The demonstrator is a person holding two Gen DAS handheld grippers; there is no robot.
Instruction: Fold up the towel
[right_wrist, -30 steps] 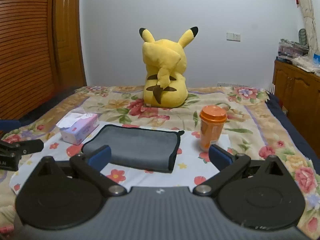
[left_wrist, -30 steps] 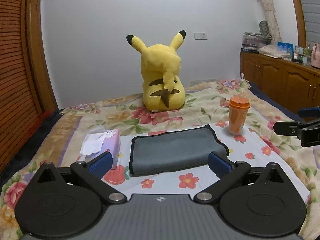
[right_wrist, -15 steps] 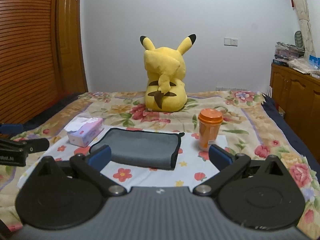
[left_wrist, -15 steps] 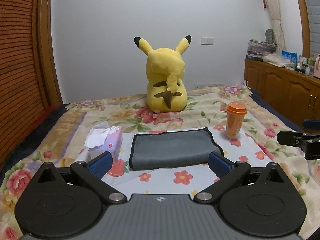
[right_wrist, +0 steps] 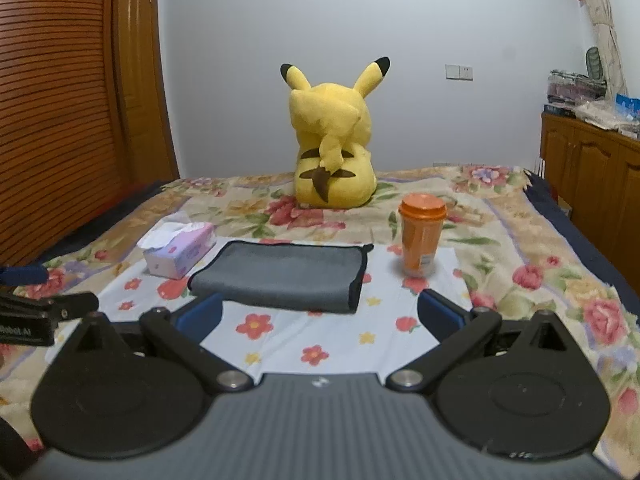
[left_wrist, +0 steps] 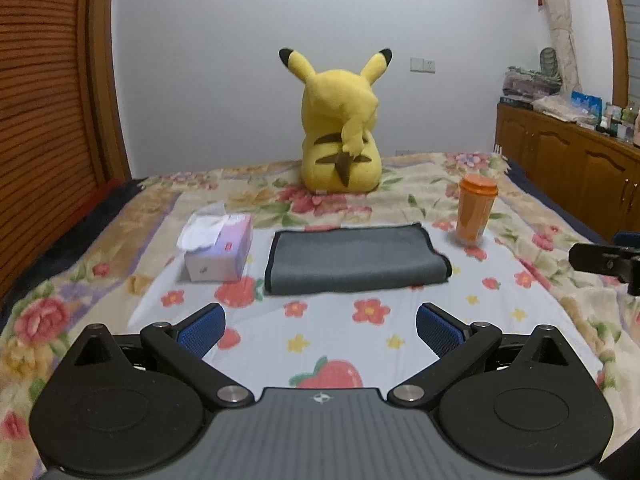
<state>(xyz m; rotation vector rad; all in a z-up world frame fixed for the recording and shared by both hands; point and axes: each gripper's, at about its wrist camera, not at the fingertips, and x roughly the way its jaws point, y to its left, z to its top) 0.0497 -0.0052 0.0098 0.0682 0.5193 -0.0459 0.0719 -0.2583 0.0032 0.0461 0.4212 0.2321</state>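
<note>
A grey towel (left_wrist: 354, 258) with a dark hem lies folded flat on the flowered bed cover; it also shows in the right wrist view (right_wrist: 282, 274). My left gripper (left_wrist: 318, 330) is open and empty, held back from the towel's near edge. My right gripper (right_wrist: 318, 314) is open and empty, also short of the towel, its left fingertip (right_wrist: 200, 314) near the towel's front left corner. Each gripper's tip shows at the edge of the other's view.
A tissue box (left_wrist: 218, 248) sits left of the towel, an orange lidded cup (left_wrist: 474, 212) to its right, a yellow plush toy (left_wrist: 340, 136) behind. A wooden wardrobe (right_wrist: 60, 100) stands on the left, a wooden cabinet (left_wrist: 568, 160) on the right.
Both grippers have drawn back from the towel, which now looks smaller and farther. The towel, cup and tissue box have not moved. Both grippers stay open.
</note>
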